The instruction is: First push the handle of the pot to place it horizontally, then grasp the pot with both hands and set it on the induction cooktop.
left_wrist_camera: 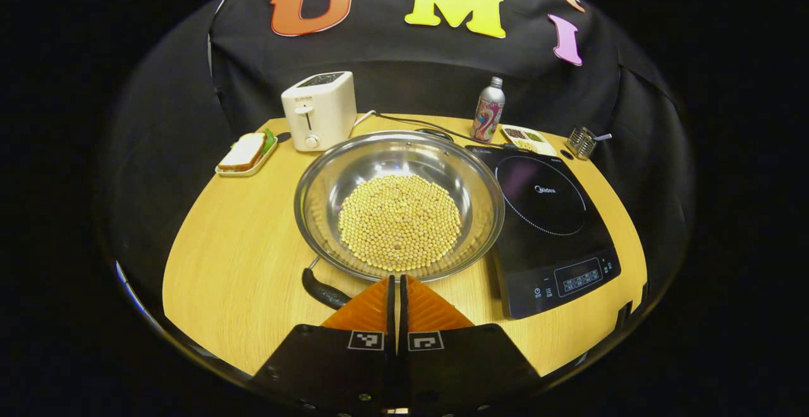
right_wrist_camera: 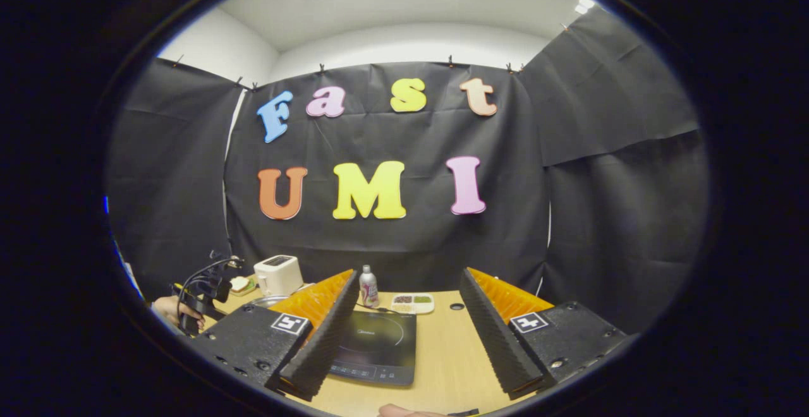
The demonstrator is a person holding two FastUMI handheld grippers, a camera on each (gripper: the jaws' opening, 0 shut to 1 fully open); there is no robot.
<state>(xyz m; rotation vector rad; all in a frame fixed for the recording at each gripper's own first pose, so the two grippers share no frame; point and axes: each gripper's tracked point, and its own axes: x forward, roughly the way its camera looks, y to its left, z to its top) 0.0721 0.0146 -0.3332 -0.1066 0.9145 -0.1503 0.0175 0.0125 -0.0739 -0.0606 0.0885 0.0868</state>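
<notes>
Steel is what you are looking down on in the left gripper view: the pot (left_wrist_camera: 399, 205), a wide shallow pan with a bed of yellow beans (left_wrist_camera: 399, 221) inside, is sitting on the wooden table (left_wrist_camera: 234, 265), just left of the black induction cooktop (left_wrist_camera: 547, 227) and not on it. Its black handle (left_wrist_camera: 323, 290) is pointing toward the near left, at an angle. You are holding the left gripper (left_wrist_camera: 399, 290) just in front of the pot's near rim, its fingers pressed together with nothing between them. Beyond the pot, a cream toaster (left_wrist_camera: 319, 110), a sandwich on a tray (left_wrist_camera: 245, 153), a bottle (left_wrist_camera: 488, 110) and a snack dish (left_wrist_camera: 528, 138) are standing along the far edge. In the right gripper view, you are keeping the right gripper (right_wrist_camera: 407, 325) spread wide and empty, raised above the table with the cooktop showing between its fingers.
</notes>
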